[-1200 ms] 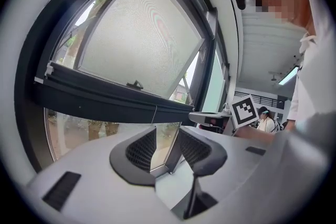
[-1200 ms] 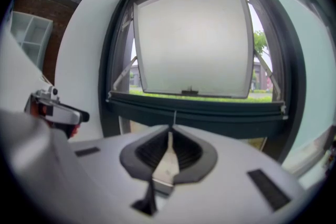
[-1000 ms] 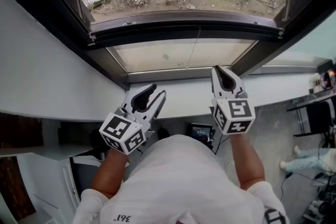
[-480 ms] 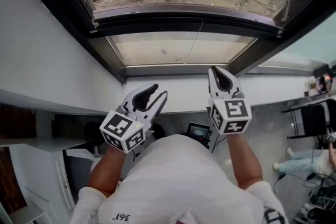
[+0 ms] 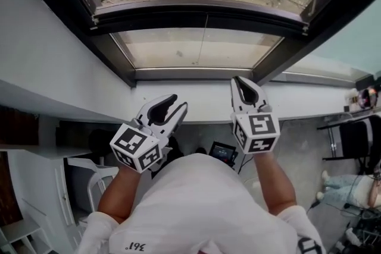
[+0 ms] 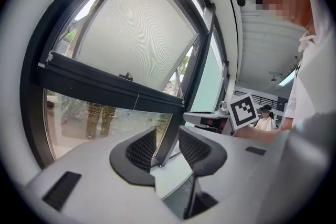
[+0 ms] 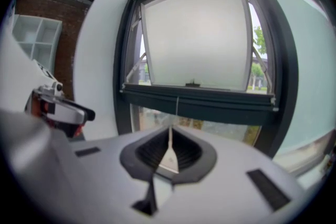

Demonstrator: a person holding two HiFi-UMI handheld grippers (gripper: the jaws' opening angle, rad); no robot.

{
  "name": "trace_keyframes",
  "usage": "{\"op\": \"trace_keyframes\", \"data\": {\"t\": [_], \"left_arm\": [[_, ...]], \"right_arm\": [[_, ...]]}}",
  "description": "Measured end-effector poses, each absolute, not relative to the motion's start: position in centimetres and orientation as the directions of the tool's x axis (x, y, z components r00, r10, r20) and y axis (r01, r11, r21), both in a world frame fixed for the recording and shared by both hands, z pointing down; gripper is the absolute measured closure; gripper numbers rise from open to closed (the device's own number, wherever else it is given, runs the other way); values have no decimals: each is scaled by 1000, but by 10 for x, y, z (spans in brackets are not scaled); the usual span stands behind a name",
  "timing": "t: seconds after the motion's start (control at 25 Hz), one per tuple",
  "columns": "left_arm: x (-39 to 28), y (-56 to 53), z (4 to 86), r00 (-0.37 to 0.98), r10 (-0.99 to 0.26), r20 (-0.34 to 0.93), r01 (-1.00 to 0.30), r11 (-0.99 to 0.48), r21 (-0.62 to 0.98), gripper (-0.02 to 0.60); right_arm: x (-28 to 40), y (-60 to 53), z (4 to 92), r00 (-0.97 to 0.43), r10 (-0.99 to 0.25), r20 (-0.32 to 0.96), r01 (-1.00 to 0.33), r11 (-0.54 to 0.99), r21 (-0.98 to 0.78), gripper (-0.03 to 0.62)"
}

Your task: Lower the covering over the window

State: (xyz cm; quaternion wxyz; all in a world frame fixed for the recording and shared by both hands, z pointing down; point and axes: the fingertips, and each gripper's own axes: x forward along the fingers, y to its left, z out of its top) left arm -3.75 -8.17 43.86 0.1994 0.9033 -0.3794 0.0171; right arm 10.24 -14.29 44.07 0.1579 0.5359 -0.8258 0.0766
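**Holding the blind's pull cord, right side**

Right gripper [image 7: 169, 139] is clamped on the pull cord [image 7: 177, 105]. The cord rises ahead to the blind [image 7: 194, 34], whose level bottom rail [image 7: 199, 97] leaves the lower pane [image 7: 210, 120] bare. Left gripper [image 6: 167, 147] is part-spread and empty.

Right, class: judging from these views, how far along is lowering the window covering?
Done: the right gripper is shut on the cord pull. In hand: its cord runs straight up to the dark rail. Left: the lower pane is uncovered, so the pulling down remains. The left gripper is open and empty.
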Motion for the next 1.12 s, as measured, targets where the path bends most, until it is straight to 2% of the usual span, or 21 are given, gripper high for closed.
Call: {"op": "trace_keyframes", "data": {"t": [0.44, 0.88, 1.12], "left_arm": [[6, -39, 445, 663, -717, 217, -740, -583, 336, 436], [-2, -26, 436, 685, -698, 209, -722, -610, 328, 436], [-27, -25, 434, 699, -683, 212, -709, -622, 332, 436]], "right_arm": [[143, -107, 459, -429, -827, 363, -881, 471, 31, 571], [139, -90, 447, -420, -845, 332, -895, 445, 0, 571], [113, -85, 449, -402, -845, 352, -901, 434, 14, 571]]}}
